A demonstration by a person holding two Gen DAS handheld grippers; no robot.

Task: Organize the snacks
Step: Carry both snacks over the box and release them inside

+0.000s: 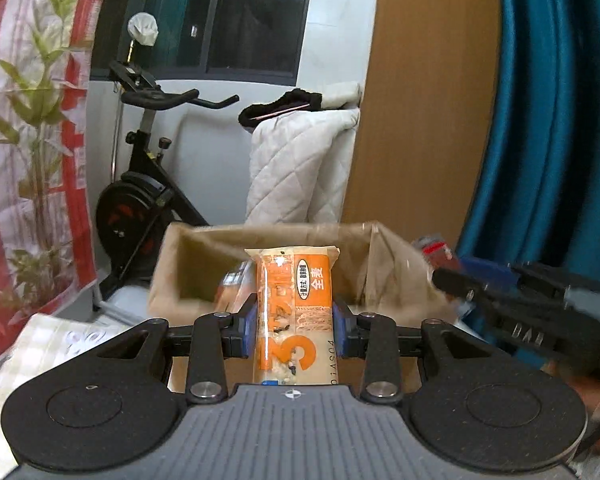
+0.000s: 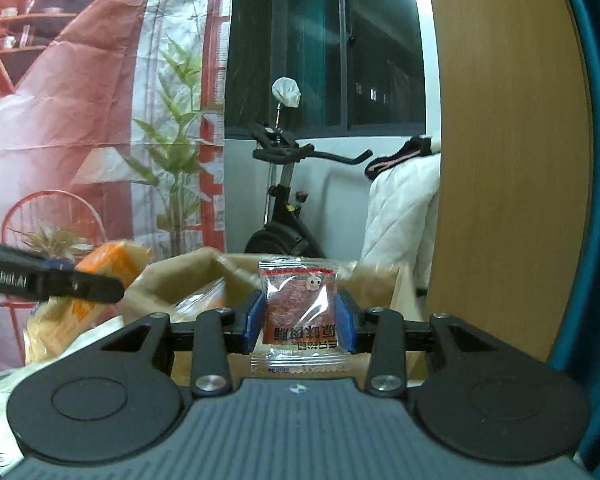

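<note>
My left claw (image 1: 295, 330) pinches an orange cracker packet (image 1: 296, 316) at centre frame, above the open cardboard box (image 1: 204, 240). My right claw (image 2: 300, 320) pinches a clear jerky packet (image 2: 298, 304), centre frame, over the same box.

Left gripper (image 1: 294, 330) clamped on orange snack pack (image 1: 295, 312), above the cardboard box (image 1: 268, 240).
Pack upright between blue pads (image 1: 249, 330). Box open-topped; another orange packet (image 1: 236, 284) blurred inside. Right gripper (image 1: 448, 276) enters from right, blurred, carrying something red and clear. Exercise bike (image 1: 148, 184) and quilted white cover (image 1: 296, 168) behind.
</note>
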